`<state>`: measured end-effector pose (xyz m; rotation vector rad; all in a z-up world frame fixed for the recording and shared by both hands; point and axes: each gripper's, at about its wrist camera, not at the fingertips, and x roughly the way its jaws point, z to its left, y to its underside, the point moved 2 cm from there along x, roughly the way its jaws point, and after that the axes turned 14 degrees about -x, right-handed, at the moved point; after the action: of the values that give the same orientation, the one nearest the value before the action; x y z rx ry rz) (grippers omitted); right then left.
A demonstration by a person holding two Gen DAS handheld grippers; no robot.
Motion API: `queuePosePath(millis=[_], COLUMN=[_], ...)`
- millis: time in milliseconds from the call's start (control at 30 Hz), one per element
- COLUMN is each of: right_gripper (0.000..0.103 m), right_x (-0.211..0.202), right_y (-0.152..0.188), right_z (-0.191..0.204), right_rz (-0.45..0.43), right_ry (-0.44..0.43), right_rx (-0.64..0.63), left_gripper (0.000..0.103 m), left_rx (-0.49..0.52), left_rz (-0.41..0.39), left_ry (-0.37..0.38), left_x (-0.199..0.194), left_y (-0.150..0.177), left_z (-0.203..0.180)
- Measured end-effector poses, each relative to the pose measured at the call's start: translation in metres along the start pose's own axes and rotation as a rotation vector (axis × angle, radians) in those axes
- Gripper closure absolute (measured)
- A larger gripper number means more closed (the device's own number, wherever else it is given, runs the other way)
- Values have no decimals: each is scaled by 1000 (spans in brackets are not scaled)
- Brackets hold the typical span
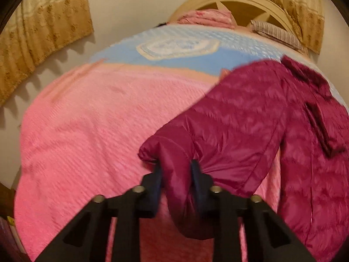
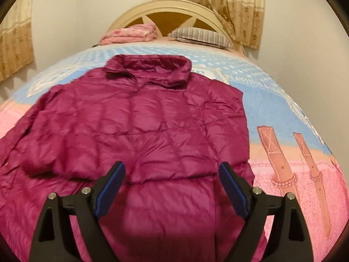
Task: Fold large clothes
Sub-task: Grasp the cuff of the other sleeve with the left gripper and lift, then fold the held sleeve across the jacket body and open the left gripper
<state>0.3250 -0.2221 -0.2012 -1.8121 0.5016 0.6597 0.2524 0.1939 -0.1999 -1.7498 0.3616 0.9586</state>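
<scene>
A magenta puffer jacket [image 2: 139, 131] lies spread on the bed [image 2: 294, 113], barely folded. Left claw [image 1: 176, 170] pinches its sleeve cuff [image 1: 172, 152]. Right claw [image 2: 172, 176] hovers wide open, empty, above the hem; folding largely remains.

Warm dim indoor light, slight motion blur, strong fisheye bending, dark corners.

This is a bedroom in a home. A bed [image 2: 283, 113] with a pink and blue quilted cover fills the room, with a curved cream headboard [image 2: 174, 8], a striped pillow [image 2: 200, 35] and folded pink bedding [image 2: 130, 32] at its head. Patterned beige curtains [image 2: 229, 2] hang on plain walls.
</scene>
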Motion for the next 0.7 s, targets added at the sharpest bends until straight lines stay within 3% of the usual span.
queuePosePath(millis=[167, 333, 500, 700], right_gripper=[13, 13, 13, 13], right_x=[-11, -10, -3, -8], right_y=[8, 17, 27, 35], right_z=[-2, -20, -33, -40], right_rz=[-19, -21, 6, -12], right_ry=[-11, -21, -49, -45], right_rx=[-10, 70, 148, 196], left_gripper=[89, 90, 91, 91], left_rx=[-6, 44, 155, 302], left_rz=[-129, -276, -376, -356], left_ry=[-28, -38, 28, 164], left_x=[-28, -65, -95, -103], left_y=[-51, -93, -107, -75], left_z=[6, -22, -103, -215])
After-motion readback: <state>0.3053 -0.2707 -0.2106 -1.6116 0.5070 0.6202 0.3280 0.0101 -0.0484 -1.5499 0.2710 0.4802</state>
